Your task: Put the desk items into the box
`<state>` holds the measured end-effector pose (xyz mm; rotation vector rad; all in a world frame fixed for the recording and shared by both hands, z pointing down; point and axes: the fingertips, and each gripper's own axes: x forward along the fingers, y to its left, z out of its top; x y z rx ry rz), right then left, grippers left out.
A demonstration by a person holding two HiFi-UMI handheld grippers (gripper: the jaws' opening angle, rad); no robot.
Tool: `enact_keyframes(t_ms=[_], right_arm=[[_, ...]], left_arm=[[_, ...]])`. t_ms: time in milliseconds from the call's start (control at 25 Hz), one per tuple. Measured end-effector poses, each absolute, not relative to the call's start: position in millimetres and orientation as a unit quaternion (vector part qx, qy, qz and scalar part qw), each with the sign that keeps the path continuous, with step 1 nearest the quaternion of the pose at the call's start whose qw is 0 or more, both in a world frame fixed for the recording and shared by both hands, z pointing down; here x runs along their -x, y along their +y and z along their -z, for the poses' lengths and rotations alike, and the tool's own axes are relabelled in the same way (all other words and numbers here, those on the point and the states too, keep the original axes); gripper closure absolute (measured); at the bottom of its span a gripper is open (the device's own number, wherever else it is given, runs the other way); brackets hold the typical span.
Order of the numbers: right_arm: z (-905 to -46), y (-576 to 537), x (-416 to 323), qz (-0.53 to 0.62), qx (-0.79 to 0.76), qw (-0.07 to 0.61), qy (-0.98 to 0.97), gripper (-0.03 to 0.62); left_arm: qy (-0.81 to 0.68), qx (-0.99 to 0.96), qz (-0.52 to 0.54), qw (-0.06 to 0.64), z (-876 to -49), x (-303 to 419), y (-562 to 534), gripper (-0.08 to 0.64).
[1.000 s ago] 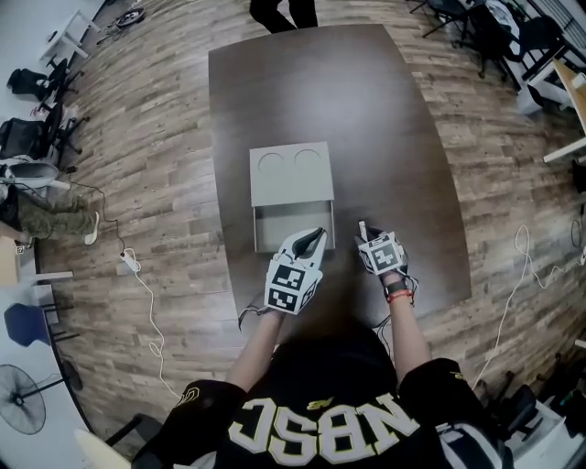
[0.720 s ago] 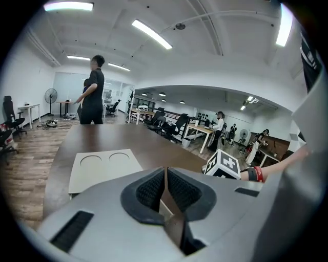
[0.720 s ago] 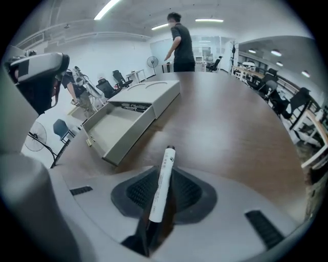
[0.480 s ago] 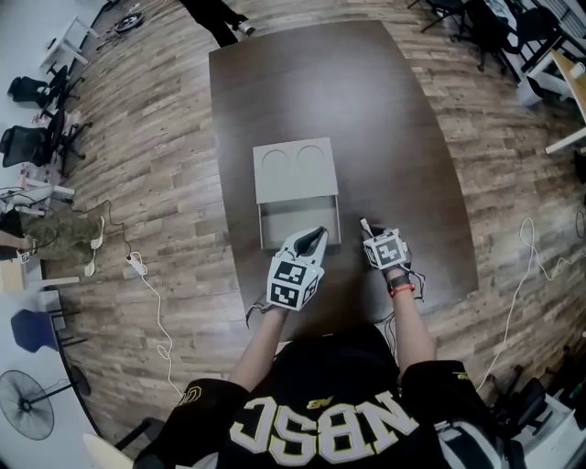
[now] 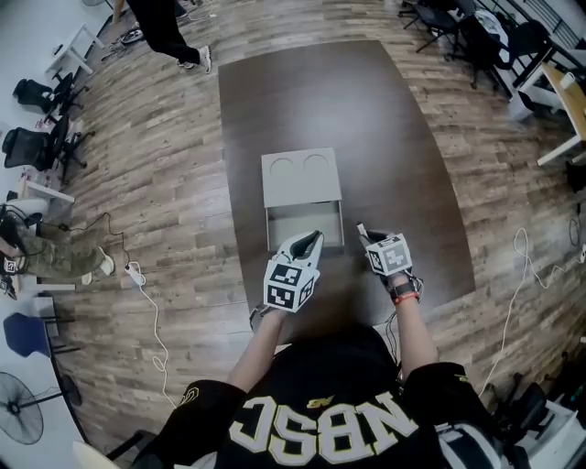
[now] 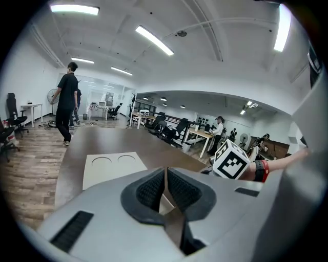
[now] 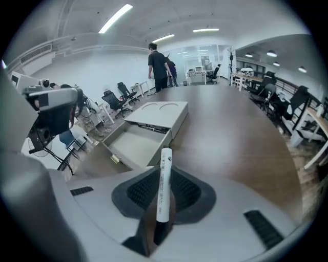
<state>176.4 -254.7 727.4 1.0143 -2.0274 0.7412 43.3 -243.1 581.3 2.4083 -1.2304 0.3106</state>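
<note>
A grey box (image 5: 301, 179) with two round marks on its top lies mid-table, its drawer (image 5: 303, 225) pulled out toward me and showing a bare floor (image 7: 134, 145). My right gripper (image 5: 364, 236) is just right of the drawer's front corner, shut on a white marker pen (image 7: 163, 185) with a dark cap end. The pen stands upright between the pads. My left gripper (image 5: 316, 237) hovers at the drawer's front edge, jaws shut with nothing in them (image 6: 165, 172). The box top (image 6: 109, 166) shows beyond them.
The dark brown table (image 5: 320, 101) stretches away past the box. A person (image 5: 169, 32) walks on the wood floor at the far left corner. Office chairs (image 5: 37, 137) stand at the left and more chairs (image 5: 467, 27) at the far right. A white cable (image 5: 146, 293) lies on the floor.
Both grippers stay at the drawer's front, hardly moved. The person beyond the table has walked to the left. The head view has shifted a little.
</note>
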Motion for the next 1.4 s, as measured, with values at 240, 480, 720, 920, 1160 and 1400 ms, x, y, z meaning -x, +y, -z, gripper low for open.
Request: enact_keyframes(t_ms=[240,480,720,920,1160,1400], right_arm=[[-689,-244,-157,-0.279,-0.357,0.344,-0.822,0.517],[-646,-239,-134,-0.244,-0.323,0.338,-0.849,0.517],[-625,-243,-104,-0.206,-0.282,0.348,-0.870,0.517],[-622,-247,-74,-0.176,-0.239,0.366,-0.882,0.517],[-622,-257,-31,-0.130,-0.185,0.382,-0.896,0.517],[-636,-264,1,-0.079,-0.131,0.405,-0.901,0.517]], left_arm=[[-0.452,-0.863,-0.100,0.203,-571,-29,-235,0.530],[-0.465,-0.857,-0.095,0.201,-566,-12,-228,0.531],[-0.488,-0.843,-0.093,0.204,-564,10,-217,0.531],[-0.514,-0.828,-0.088,0.207,-563,34,-209,0.529],[-0.540,-0.811,-0.082,0.210,-561,61,-204,0.530],[-0.558,-0.796,-0.079,0.221,-565,75,-196,0.529]])
